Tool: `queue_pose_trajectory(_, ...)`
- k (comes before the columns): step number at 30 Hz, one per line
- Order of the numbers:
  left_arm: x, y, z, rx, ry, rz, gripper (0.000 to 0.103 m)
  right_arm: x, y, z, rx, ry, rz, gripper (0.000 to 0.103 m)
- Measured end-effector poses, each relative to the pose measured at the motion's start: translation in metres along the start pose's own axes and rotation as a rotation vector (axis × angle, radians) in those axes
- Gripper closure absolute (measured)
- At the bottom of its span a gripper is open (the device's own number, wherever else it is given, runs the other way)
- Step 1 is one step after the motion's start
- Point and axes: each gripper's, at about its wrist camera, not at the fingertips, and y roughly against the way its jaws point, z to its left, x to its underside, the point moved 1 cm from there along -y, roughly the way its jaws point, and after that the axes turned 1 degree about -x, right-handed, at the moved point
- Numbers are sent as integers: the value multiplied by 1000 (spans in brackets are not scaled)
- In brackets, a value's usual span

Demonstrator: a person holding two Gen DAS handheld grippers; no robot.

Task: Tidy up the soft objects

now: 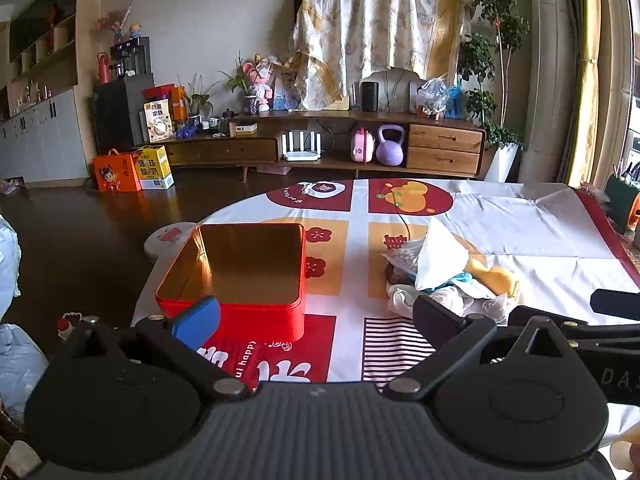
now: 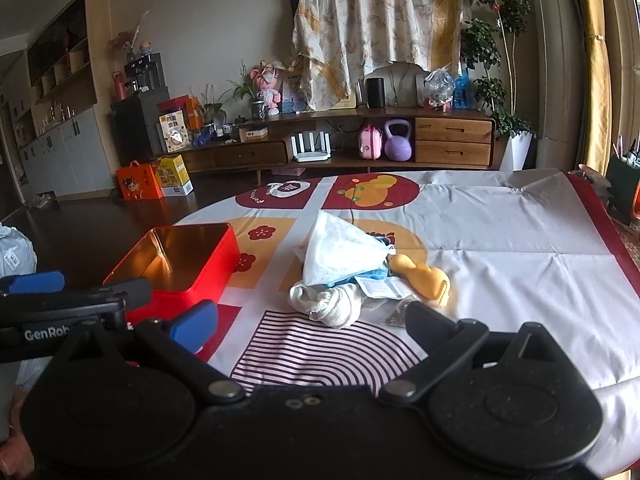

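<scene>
I hold my left gripper (image 1: 316,316) jaws wide, empty, near the open red metal tin with gold lining (image 1: 240,276) | my right gripper (image 2: 312,322) wide, empty | heap of white cloths and yellow plush toy (image 2: 352,276) lies right of tin on patterned tablecloth (image 2: 500,240)

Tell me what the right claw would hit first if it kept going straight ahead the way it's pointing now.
Probably the rolled white socks at the near edge of the pile. The right claw is open and empty, aimed straight at them across bare tablecloth. Depth is hard to judge, so it could pass above them.
</scene>
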Motion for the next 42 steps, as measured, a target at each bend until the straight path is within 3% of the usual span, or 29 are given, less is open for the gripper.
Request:
queue_pose_trajectory(26, -1, 13, 3, 14, 11, -51, 0, -1, 8, -1, 10, -20, -40, 3)
queue_pose_trajectory(42, 0, 7, 8, 22, 36, -15, 0, -2, 8, -2, 10, -20, -40, 3)
